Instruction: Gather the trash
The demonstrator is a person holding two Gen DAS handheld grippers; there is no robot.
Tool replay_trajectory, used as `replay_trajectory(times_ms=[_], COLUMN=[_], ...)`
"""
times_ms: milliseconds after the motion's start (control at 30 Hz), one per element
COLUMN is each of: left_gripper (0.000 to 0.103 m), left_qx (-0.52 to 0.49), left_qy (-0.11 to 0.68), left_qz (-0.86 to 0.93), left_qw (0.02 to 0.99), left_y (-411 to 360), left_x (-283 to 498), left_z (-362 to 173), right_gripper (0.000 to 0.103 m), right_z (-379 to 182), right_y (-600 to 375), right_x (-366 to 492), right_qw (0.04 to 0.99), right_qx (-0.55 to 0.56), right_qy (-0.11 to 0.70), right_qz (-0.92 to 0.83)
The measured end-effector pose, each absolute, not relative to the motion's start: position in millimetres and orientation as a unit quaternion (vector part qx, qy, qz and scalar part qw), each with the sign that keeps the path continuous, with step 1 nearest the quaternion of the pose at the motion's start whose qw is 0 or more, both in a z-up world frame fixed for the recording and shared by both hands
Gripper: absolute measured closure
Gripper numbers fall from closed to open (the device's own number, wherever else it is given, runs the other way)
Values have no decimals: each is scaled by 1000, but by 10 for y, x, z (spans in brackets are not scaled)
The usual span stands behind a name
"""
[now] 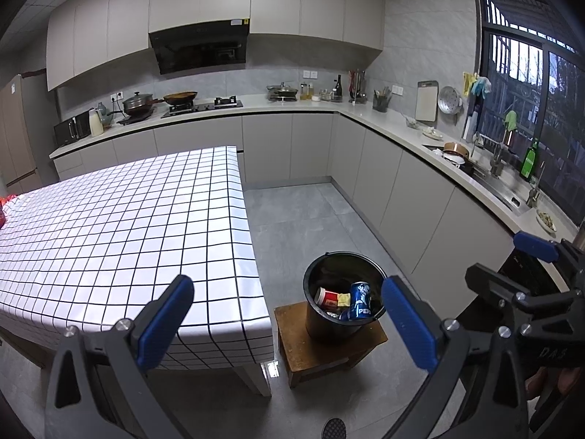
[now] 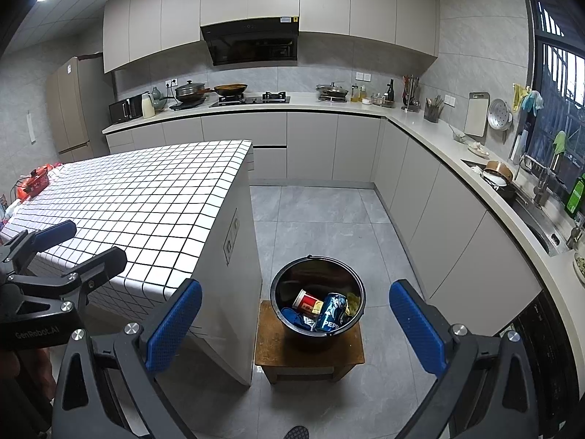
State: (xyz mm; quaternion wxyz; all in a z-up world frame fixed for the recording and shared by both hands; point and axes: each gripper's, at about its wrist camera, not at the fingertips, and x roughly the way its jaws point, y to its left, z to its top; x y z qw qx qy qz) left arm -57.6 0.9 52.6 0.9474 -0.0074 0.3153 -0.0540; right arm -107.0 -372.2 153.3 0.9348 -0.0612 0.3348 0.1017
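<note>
While the left gripper (image 1: 287,320) hangs wide and empty, the bucket (image 1: 343,292) of trash sits just ahead, right of centre. From the right wrist, the right gripper (image 2: 295,320) also gapes empty, bucket (image 2: 317,305) dead ahead below; scan the worktop (image 2: 146,201) for leftovers before finishing.

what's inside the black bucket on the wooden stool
The black bucket holds a blue Pepsi can, a red and white cup, something yellow and something blue. Anything beneath these is covered.
</note>
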Motion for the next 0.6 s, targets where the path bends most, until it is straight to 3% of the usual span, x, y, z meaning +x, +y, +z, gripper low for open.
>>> replay_trajectory(times_ms=[600], left_gripper=[0], left_qx=[-15], left_qy=[310], left_qz=[-81], left_qw=[947], left_y=[37], left_x=[-456], left_z=[468], right_gripper=[0], right_z=[1479], right_y=[-3757], right_x=[-982], right_qw=[933], right_qx=[-61], right_qy=[340], right_qz=[97])
